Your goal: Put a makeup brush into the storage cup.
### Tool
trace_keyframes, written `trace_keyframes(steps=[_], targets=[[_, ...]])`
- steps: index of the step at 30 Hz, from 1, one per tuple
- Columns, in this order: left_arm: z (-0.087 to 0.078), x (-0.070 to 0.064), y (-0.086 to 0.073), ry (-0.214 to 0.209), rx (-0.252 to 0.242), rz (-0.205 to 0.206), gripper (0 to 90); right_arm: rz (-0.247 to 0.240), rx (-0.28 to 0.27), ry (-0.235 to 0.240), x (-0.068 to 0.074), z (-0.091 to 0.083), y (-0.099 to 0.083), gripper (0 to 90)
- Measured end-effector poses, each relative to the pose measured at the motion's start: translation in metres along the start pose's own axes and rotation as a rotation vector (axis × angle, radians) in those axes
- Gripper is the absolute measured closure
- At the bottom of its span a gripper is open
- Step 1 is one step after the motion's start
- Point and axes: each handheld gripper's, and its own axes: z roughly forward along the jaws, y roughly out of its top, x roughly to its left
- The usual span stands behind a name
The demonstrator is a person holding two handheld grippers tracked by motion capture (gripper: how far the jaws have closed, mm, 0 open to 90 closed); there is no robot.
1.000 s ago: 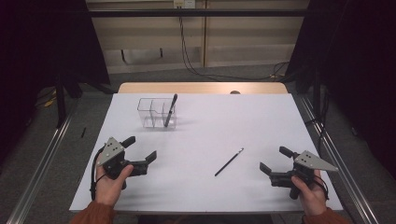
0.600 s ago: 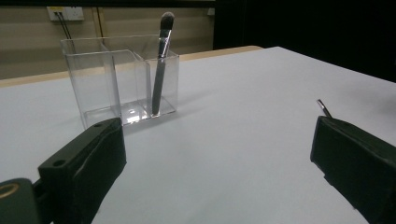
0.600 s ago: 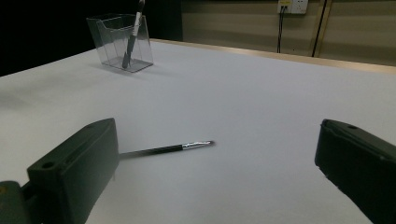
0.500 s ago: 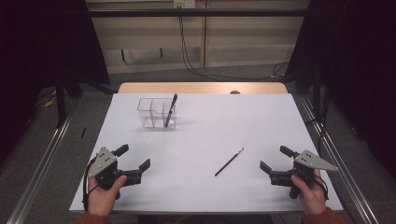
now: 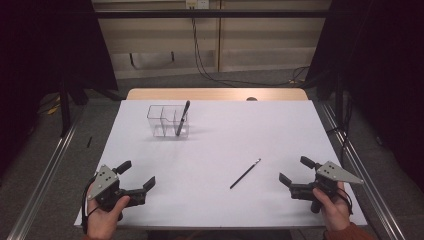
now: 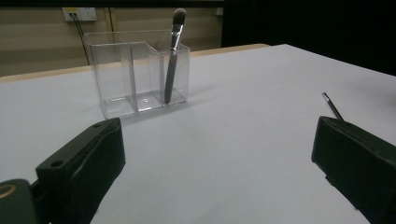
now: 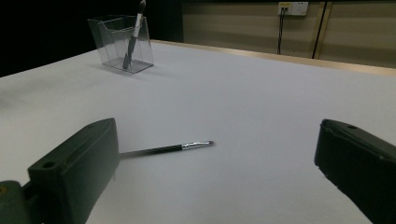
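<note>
A clear plastic organizer (image 5: pixel 167 121) (image 6: pixel 135 74) (image 7: pixel 120 43) with compartments stands at the table's back left, and a dark makeup brush (image 5: pixel 182 118) (image 6: pixel 172 56) (image 7: pixel 133 31) leans upright in its right compartment. A thin dark brush (image 5: pixel 245 173) (image 7: pixel 168 148) (image 6: pixel 332 106) lies flat on the white table, right of centre. My left gripper (image 5: pixel 136 178) sits open near the front left corner, nothing between its jaws. My right gripper (image 5: pixel 296 171) rests open at the front right, a short way right of the lying brush.
The white table top (image 5: pixel 225 140) ends in a wooden strip (image 5: pixel 215 94) at the back. Metal rails (image 5: pixel 45 175) run along both sides of the table. Cables (image 5: pixel 210 70) hang against the back wall.
My left gripper has drawn back toward the front left corner of the table, still open. The right gripper and both brushes have stayed in place.
</note>
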Motion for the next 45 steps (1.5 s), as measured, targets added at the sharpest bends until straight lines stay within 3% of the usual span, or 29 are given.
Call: trace_keyframes(steps=[3,20,21,24,26,31,35,37,39,45], targets=[[0.0,0.0,0.0,-0.002,-0.005,-0.012,2.8,0.0,0.0,-0.001,0.0,0.0,0.0,0.0],[0.004,0.002,0.001,-0.023,0.002,0.004,2.7,0.002,-0.024,-0.001,0.004,0.0,0.004,0.0],[0.004,0.002,0.001,-0.023,0.003,0.001,2.7,-0.016,-0.019,0.002,0.004,0.001,0.004,0.0],[0.004,0.001,0.002,-0.023,0.003,0.008,2.7,-0.003,-0.017,0.025,0.005,0.001,0.006,0.0],[0.004,0.0,0.002,-0.024,0.004,0.01,2.7,-0.021,-0.005,0.039,0.004,0.002,0.007,0.0],[0.004,0.0,0.001,-0.022,0.007,0.013,2.8,-0.004,0.014,0.063,0.0,0.01,0.014,0.0],[0.005,0.0,0.001,-0.027,0.014,0.01,2.8,-0.022,0.022,0.072,-0.002,0.018,0.019,0.0],[0.004,0.002,0.001,-0.039,0.003,-0.015,2.8,-0.038,0.033,0.074,-0.002,0.021,0.021,0.2],[0.004,0.002,0.001,-0.022,0.006,0.002,3.1,-0.043,0.038,0.082,-0.003,0.024,0.025,0.5],[0.004,0.002,0.001,-0.022,0.008,0.008,3.1,-0.069,0.06,0.111,-0.006,0.035,0.035,0.0]])
